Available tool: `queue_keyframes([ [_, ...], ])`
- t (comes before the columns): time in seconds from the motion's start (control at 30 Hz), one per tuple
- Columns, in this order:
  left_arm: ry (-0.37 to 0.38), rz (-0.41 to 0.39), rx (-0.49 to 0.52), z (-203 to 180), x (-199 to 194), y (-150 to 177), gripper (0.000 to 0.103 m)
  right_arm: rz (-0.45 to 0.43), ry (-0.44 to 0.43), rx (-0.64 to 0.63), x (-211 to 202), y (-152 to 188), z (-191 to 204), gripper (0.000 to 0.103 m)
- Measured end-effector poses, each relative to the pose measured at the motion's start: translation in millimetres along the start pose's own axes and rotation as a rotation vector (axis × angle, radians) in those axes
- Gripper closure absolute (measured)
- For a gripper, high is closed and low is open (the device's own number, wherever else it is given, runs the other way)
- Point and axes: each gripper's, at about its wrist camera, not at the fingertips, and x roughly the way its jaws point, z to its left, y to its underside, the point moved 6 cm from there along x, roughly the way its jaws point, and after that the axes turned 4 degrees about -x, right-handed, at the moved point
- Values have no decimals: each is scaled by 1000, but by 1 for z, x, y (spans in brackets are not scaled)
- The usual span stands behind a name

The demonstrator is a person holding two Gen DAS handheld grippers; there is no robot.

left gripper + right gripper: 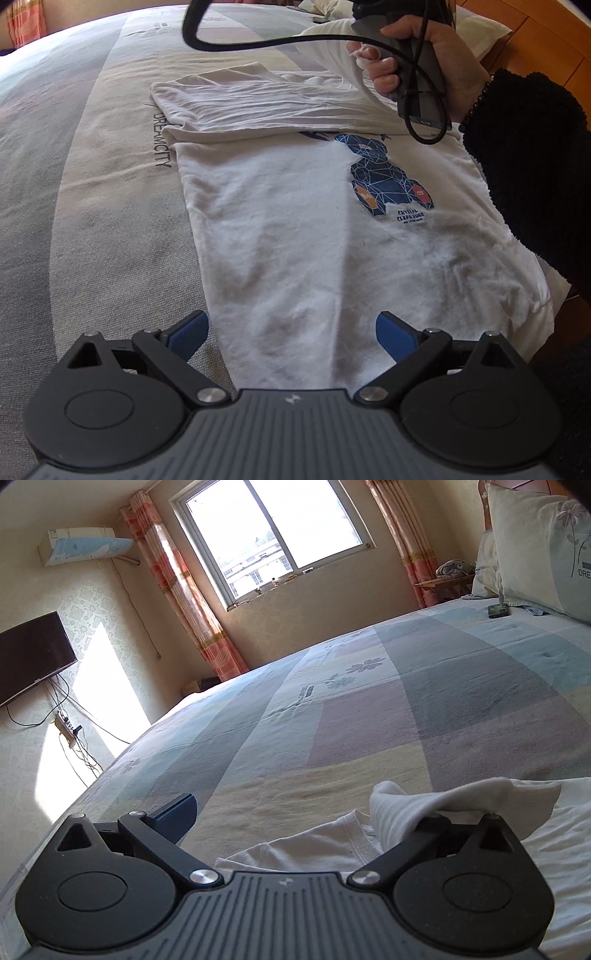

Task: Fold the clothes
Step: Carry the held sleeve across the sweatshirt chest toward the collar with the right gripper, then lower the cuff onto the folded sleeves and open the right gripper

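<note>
Two grippers mine, both spread wide. White T-shirt (295, 229) lies flat on bed (92, 184), printed side up, top part folded over print so fold line runs straight. My left gripper (291, 328) hovers over hem end, nothing between fingers. My right gripper (295, 823) low at folded edge; cloth drapes over one finger, no pinch. Judgement: next fold wants hem grasp.

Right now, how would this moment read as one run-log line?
task: fold clothes | white T-shirt: top part folded, on bed | left gripper: open | right gripper: open, fabric draped
</note>
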Motion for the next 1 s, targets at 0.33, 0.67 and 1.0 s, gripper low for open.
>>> queue_keyframes([
  [0.33, 3, 3, -14, 3, 0, 4, 6, 84, -19, -25, 15, 25, 17, 0],
  [0.67, -3, 2, -34, 7, -2, 8, 6, 160, -26, -54, 39, 44, 23, 0],
  [1.0, 11, -42, -121, 15, -6, 14, 5, 170, -54, 221, 33, 70, -20, 0],
])
